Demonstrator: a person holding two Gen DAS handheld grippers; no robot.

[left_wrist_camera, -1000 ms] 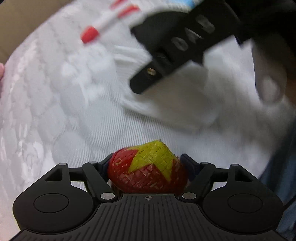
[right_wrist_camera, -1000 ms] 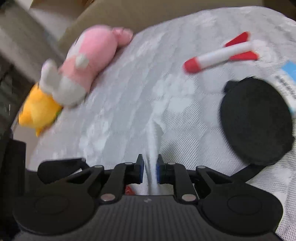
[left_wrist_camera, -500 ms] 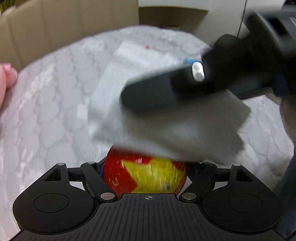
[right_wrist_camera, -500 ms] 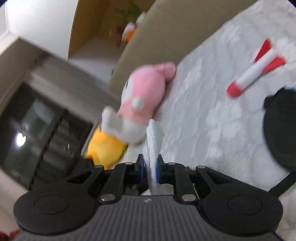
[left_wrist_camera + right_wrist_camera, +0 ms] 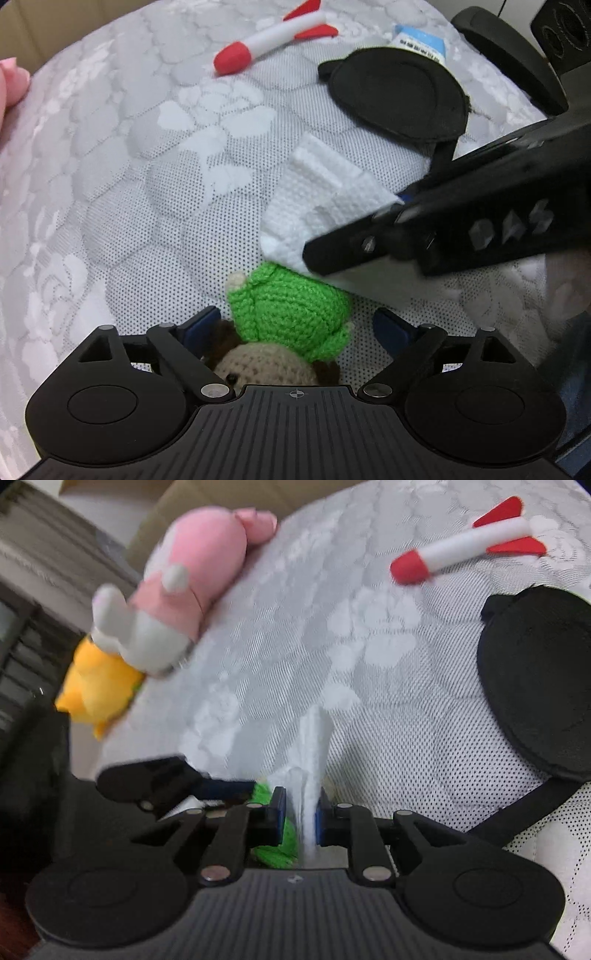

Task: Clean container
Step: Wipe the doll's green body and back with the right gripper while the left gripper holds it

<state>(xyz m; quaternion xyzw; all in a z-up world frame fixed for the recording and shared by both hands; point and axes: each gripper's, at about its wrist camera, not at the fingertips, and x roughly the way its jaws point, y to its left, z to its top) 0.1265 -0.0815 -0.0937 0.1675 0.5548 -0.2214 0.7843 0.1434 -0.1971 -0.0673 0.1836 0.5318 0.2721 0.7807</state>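
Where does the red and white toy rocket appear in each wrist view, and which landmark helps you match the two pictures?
Left wrist view: toy rocket lies at top centre, red nose pointing lower left.
Right wrist view: toy rocket lies at upper right, red nose pointing lower left.
Shared landmark: the black eye mask, just right of and below the rocket in both views.

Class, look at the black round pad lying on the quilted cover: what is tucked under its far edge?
A blue-and-white label or packet sticks out from under the black pad. Only that edge shows; the rest is covered, so what it is cannot be told.
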